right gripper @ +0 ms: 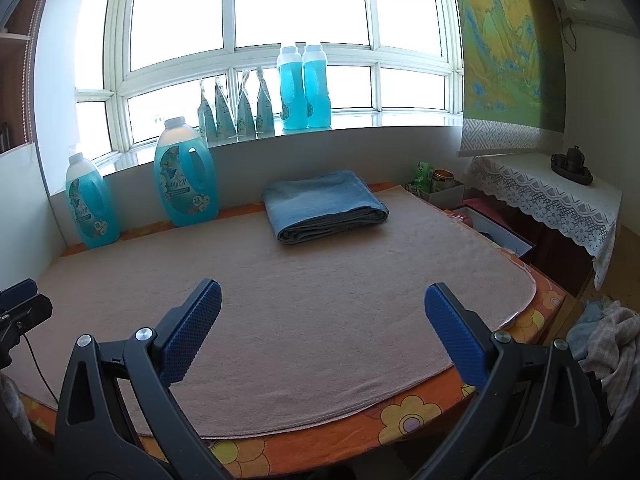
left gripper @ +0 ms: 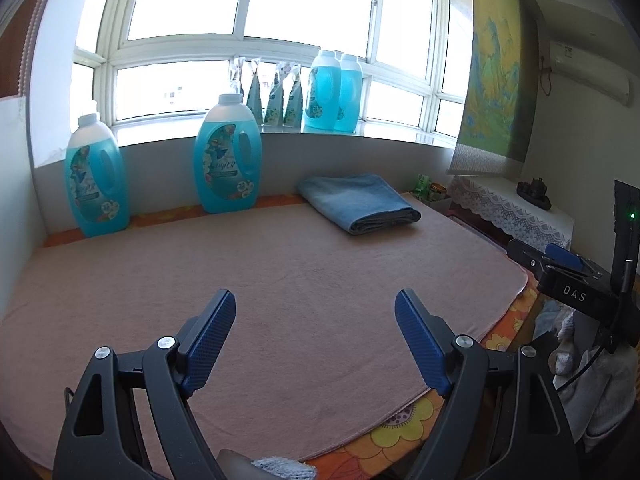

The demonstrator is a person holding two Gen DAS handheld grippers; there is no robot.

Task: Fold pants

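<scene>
I've got both tongs hanging over the near edge of the surface, and both are empty. The left tongs [left gripper: 314,338] are spread wide with nothing between the pads; the right tongs [right gripper: 322,330] are spread just as wide, also with nothing in them.

The pants [right gripper: 325,206] are over at the far edge of the surface, already a flat, squared-up blue bundle lying on the pink towel [right gripper: 300,320] that covers the top. To me they look folded, so I judge the job done or nearly so.

Here's the relation that counts: the pants lie straight ahead of my right tongs and well apart from them. In the left wrist view the pants [left gripper: 358,202] sit ahead and off to the right, towards the far right corner. So the right hand is the nearer one, I'd say. The bundle's long side runs roughly along the far edge, its thick layered fold facing back towards me.

The two bottles [right gripper: 186,176] at the far left edge stand clear of the bundle. If I go in again, it's a forward reach with the right.
</scene>
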